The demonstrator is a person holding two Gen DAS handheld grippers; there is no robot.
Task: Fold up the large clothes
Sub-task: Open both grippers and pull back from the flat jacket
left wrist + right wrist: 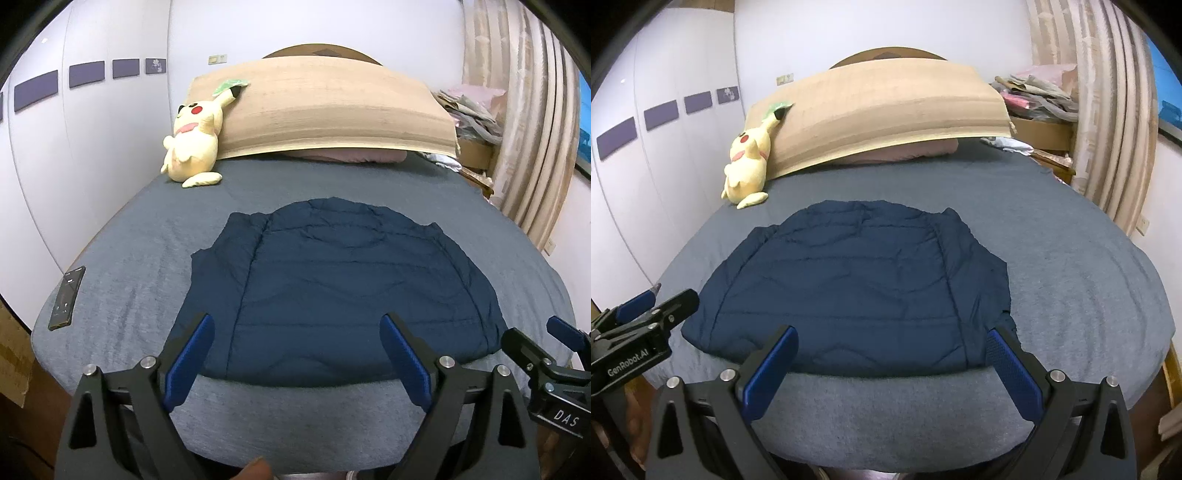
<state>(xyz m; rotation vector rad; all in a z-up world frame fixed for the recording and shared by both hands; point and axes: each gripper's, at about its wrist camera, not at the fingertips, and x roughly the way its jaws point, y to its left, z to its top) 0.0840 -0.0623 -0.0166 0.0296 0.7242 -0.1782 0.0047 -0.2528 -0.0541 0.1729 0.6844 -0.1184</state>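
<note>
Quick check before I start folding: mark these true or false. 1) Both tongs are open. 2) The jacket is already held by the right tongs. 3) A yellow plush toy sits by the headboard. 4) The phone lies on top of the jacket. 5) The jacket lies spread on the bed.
1) True: the left tongs and right tongs are both open and hold nothing.
2) False: the jacket is not gripped by either.
3) True: the plush toy leans against the headboard.
4) False: the phone lies on the bed sheet, left of the jacket.
5) True.
</note>
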